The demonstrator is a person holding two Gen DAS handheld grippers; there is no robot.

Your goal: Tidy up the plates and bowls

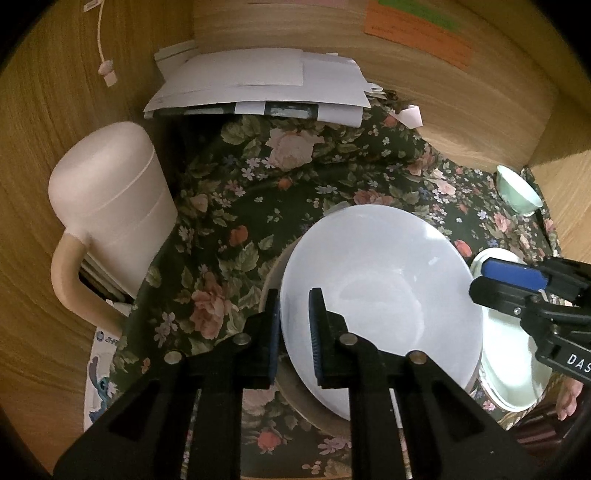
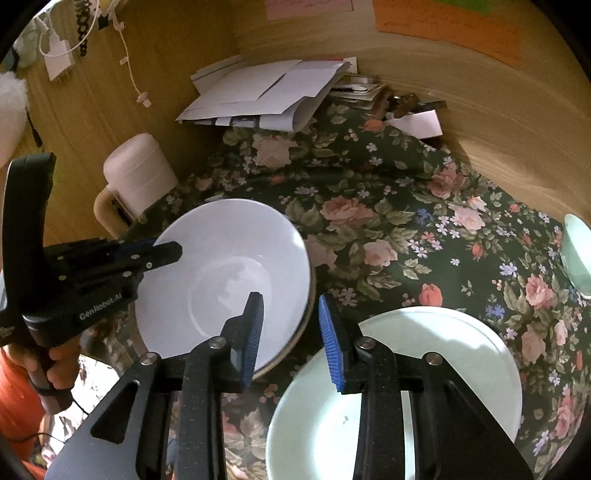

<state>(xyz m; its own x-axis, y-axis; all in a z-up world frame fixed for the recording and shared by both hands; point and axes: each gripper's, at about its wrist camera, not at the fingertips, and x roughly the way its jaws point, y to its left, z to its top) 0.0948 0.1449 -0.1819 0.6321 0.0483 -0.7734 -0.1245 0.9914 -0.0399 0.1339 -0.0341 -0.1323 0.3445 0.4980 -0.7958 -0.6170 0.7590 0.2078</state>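
On the floral cloth (image 1: 236, 206), left gripper (image 1: 295, 328) clamping glossy round white bowl (image 1: 384, 295); right gripper (image 2: 291, 339) narrowly parted, empty.

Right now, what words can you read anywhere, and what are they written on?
"GenRobot.AI" – on the left tool, along its black body.
"DAS" – on the right tool, cut off at the picture's edge.
Orange note on the wall – handwriting, too blurred to read.
Pink note – too faint to read.
Cartoon sheet under the cloth – small print, too blurred to read.
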